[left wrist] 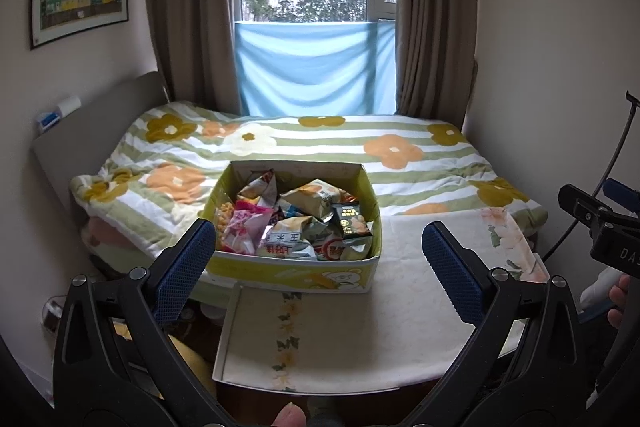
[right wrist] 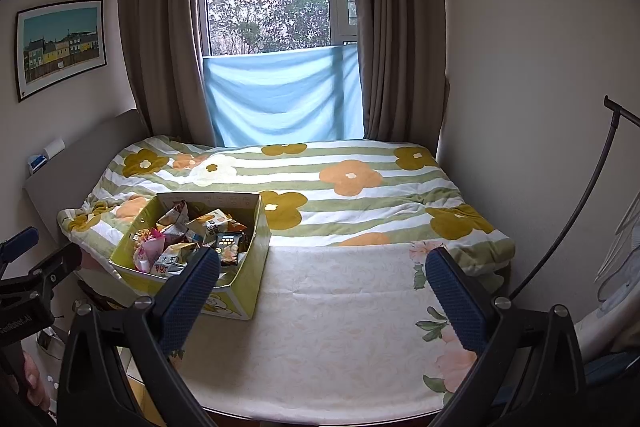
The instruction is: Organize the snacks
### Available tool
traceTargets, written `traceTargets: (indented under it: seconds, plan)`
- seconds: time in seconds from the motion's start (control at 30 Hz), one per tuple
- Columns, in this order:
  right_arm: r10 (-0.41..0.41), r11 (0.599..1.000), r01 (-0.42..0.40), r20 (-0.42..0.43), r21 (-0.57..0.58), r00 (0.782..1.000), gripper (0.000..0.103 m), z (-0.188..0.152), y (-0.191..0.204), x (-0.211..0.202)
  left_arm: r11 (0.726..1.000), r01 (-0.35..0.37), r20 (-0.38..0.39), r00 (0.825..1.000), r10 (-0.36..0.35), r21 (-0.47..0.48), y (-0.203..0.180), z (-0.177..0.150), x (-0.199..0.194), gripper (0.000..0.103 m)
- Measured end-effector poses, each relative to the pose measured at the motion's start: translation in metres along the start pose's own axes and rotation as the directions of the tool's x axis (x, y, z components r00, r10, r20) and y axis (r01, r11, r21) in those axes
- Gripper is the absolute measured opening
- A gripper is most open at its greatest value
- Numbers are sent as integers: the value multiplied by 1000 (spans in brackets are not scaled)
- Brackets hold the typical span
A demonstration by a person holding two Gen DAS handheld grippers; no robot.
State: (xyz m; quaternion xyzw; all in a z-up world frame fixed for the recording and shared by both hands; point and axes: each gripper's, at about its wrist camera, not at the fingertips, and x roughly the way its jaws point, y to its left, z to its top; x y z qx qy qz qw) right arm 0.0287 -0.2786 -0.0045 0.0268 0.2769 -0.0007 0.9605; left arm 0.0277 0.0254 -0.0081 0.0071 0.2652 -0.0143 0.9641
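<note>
A yellow-green cardboard box (left wrist: 292,273) sits at the near end of the bed and holds several snack packets (left wrist: 296,223), among them a pink one, a dark one and silver ones. Its flat lid flap (left wrist: 296,339) lies open toward me. My left gripper (left wrist: 316,255) stands open just in front of the box, nothing between its blue pads. In the right wrist view the box (right wrist: 240,291) is at the left, and my right gripper (right wrist: 322,279) is open over the cream floral sheet (right wrist: 344,327), to the right of the box. The right gripper also shows at the far right of the left view.
A bed with a green-striped flower quilt (left wrist: 320,143) fills the room up to the window and curtains. The headboard (left wrist: 80,131) runs along the left wall, with a lint roller on top. A dark curved stand (right wrist: 576,207) rises by the right wall.
</note>
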Motion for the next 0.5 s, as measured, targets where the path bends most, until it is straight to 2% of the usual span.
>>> traceTargets:
  seconds: [0.2, 0.5]
  plan:
    - [-5, 1000, 5, 4, 1, 1000, 102, 2, 1, -1, 1000, -15, 13, 1000, 15, -1, 2, 1, 0, 102]
    - [-8, 1000, 8, -9, 6, 1000, 102, 5, 3, 3, 1000, -1, 1, 1000, 1, -9, 1, 1, 3, 102]
